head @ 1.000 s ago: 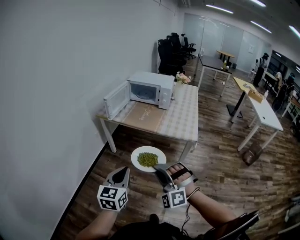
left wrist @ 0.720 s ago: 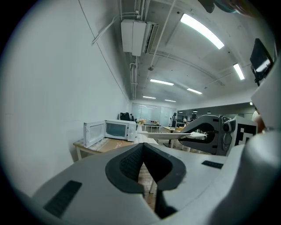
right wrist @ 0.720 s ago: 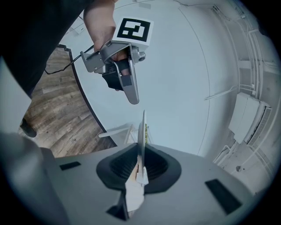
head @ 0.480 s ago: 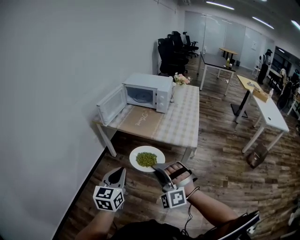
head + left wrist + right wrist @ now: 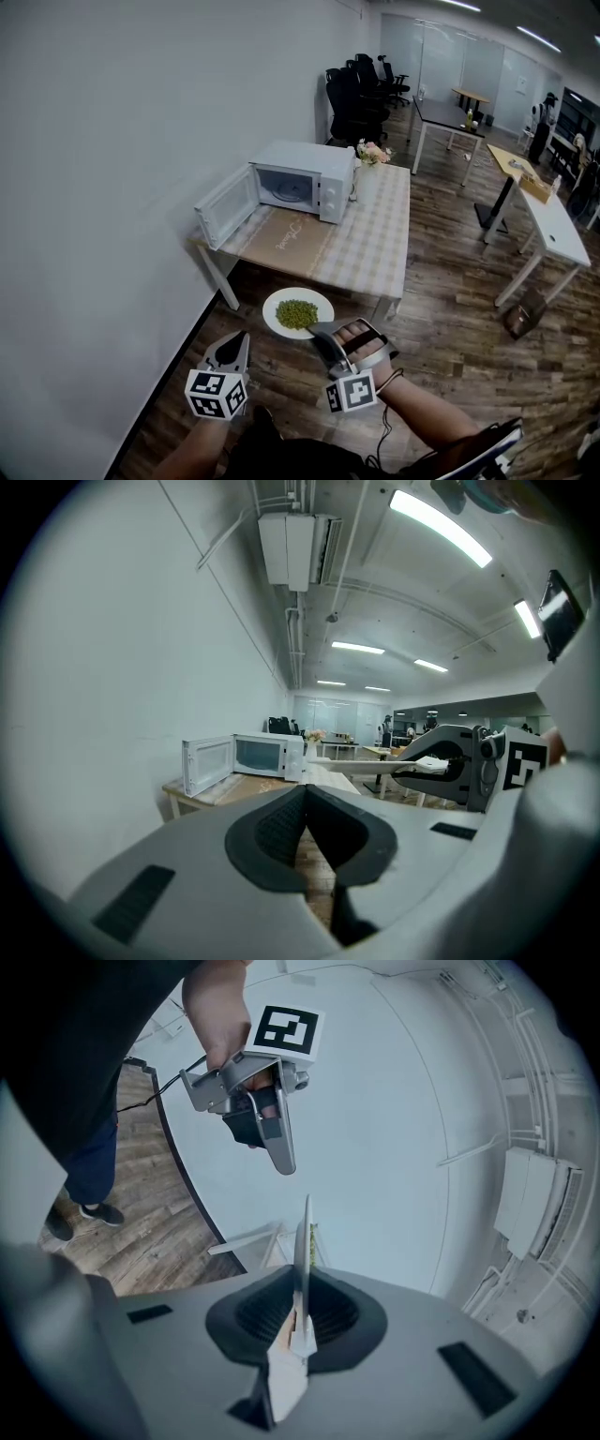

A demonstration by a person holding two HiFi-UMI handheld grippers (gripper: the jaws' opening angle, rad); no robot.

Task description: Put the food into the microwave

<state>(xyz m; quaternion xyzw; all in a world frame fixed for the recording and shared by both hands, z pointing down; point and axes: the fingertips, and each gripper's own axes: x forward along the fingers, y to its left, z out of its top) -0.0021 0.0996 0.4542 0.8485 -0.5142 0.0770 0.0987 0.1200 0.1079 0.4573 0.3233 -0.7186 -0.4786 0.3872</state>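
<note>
Pinching the near rim of the plate (image 5: 274, 317), the right gripper (image 5: 320, 330) holds it out flat ahead of its jaws, the food (image 5: 296, 313) heaped at its middle. The left gripper (image 5: 234, 349), jaws pressed together on nothing, hangs just beside it. The microwave (image 5: 302, 180) stands well ahead on the surface (image 5: 366, 248), its door (image 5: 228, 205) swung open to the left and its opening turned this way. The carry looks to be straight forward, and it falls to the right gripper.
</note>
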